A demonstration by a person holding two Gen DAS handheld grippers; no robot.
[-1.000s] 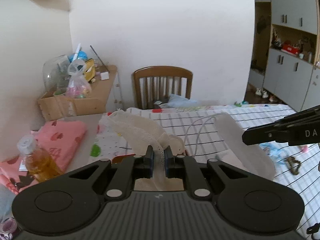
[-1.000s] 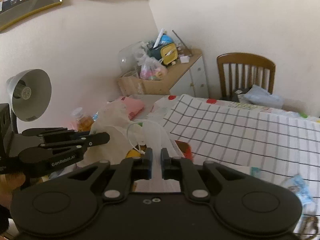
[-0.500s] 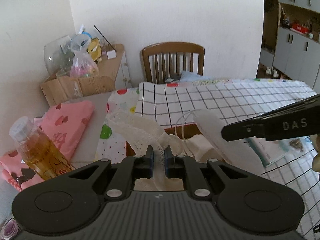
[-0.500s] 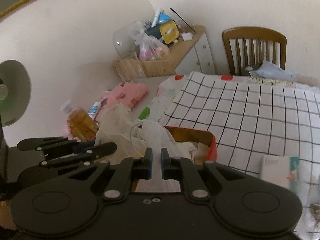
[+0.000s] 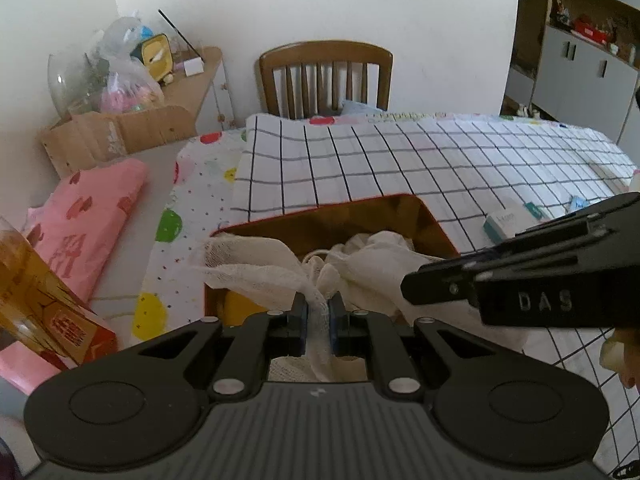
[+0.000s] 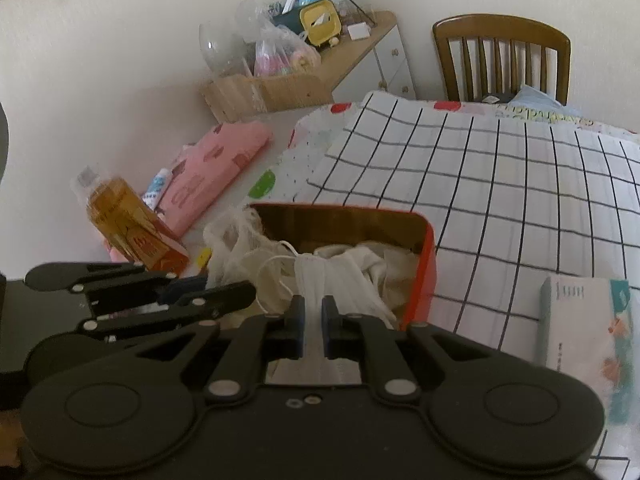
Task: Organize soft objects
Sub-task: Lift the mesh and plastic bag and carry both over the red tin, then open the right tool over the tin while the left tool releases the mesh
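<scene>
**Both cloths lowered to the red tin**

Since a second ago both grippers have sunk toward the desk, and the red tin [image 5: 434,220] now sits right beneath them. Clenched on a strip of white gauze cloth [image 5: 256,268], the left gripper [image 5: 318,322] holds it draped over the tin's near left corner. Beside it, the right gripper [image 6: 313,320] is clamped on a white face mask [image 6: 332,276], which hangs over cloths already piled inside the tin. A black-grid tablecloth [image 5: 400,164] covers the desk. To the left lie a folded pink cloth [image 5: 92,220] and an amber bottle [image 6: 128,228]. Behind the desk stand a wooden chair [image 5: 324,76] against the white wall and a cluttered side cabinet [image 6: 360,48].
</scene>
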